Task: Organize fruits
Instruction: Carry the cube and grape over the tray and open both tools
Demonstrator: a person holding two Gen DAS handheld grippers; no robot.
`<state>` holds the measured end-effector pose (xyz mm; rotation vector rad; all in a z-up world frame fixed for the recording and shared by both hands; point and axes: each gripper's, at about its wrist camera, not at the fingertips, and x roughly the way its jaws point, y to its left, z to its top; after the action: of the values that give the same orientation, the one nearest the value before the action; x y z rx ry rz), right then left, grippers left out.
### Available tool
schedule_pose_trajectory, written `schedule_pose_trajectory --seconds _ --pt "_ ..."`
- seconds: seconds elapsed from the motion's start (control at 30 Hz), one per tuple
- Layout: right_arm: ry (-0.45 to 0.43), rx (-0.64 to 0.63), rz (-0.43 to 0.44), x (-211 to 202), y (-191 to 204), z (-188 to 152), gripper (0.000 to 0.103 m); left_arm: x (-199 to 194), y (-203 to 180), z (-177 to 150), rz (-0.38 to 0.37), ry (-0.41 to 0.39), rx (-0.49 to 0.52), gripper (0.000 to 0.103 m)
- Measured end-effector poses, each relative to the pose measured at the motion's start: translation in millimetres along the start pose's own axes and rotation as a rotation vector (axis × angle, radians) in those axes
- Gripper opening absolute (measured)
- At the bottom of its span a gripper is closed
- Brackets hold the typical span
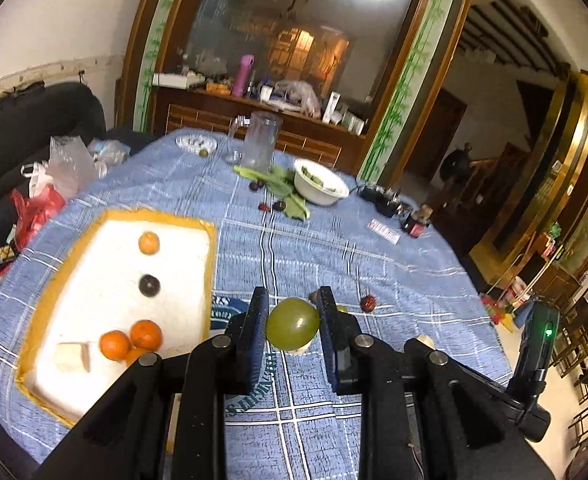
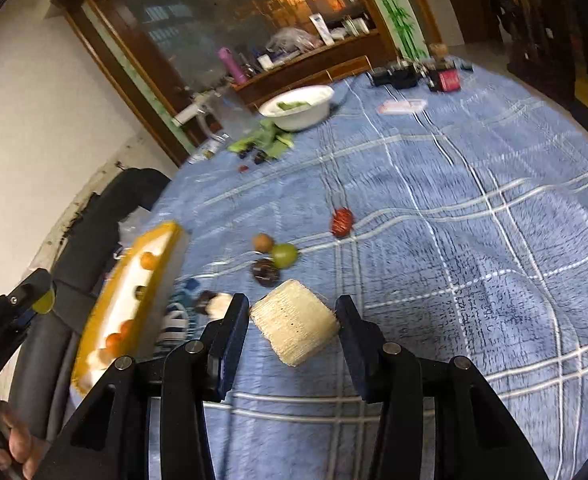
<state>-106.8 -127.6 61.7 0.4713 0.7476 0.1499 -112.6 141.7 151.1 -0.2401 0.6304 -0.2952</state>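
- Plainly, the left gripper [image 1: 292, 322] is clenched on a green grape [image 1: 292, 323], held above the blue checked tablecloth [image 1: 394, 280].
- Its likely target, the white tray with the yellow rim [image 1: 209, 248], lies to the left of the jaws, near the table's left edge; oranges [image 1: 114, 345] already sit there.
- Meanwhile the right gripper [image 2: 294, 326] grasps a pale ridged foam block [image 2: 296, 326], farther from that tray.
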Motion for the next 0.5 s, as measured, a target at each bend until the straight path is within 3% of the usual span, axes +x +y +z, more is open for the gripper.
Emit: schedule_pose_trajectory --seconds 0.23,0.5 --pt "-0.086 -0.094 0.057 -47 47 6 0.049 -47 17 12 -0.016 -0.080 -0.028 0.024" --pt "-0.133 -0.221 0.104 -80 100 13 0.049 -62 51 11 0.080 -0.110 -0.039 0.024"
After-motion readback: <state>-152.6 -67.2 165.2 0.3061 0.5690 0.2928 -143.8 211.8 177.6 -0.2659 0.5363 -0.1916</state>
